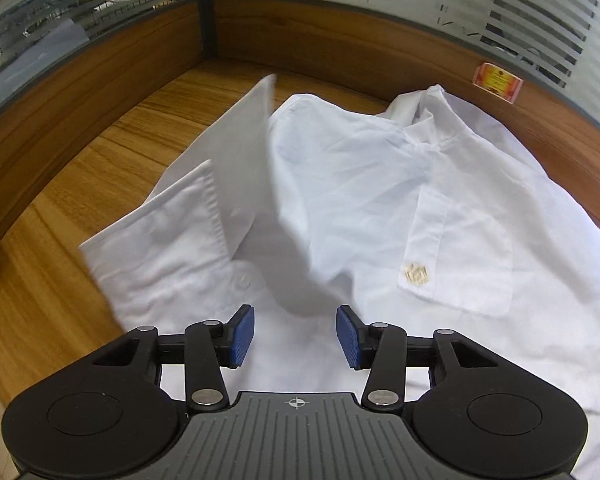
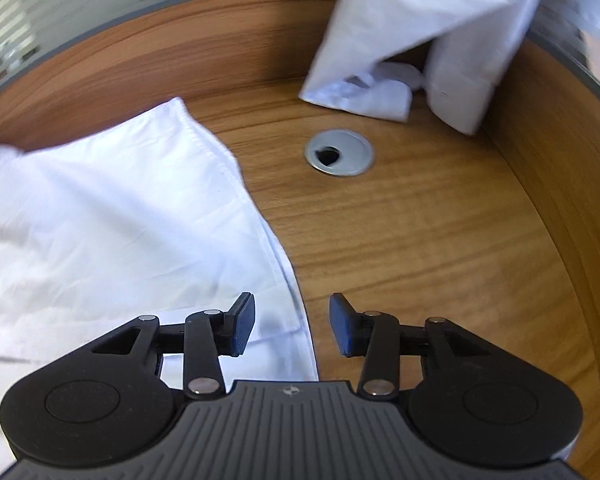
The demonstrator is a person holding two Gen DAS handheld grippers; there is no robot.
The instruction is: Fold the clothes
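Shirt cut off at right | left claw open, empty | right claw open, empty

Thin white woven-cotton shirt, matt and creased, lies on a smooth wood-grain laminate desk. Round brushed-metal cable grommet, possibly aluminium. Ribbed blue rubbery pads.
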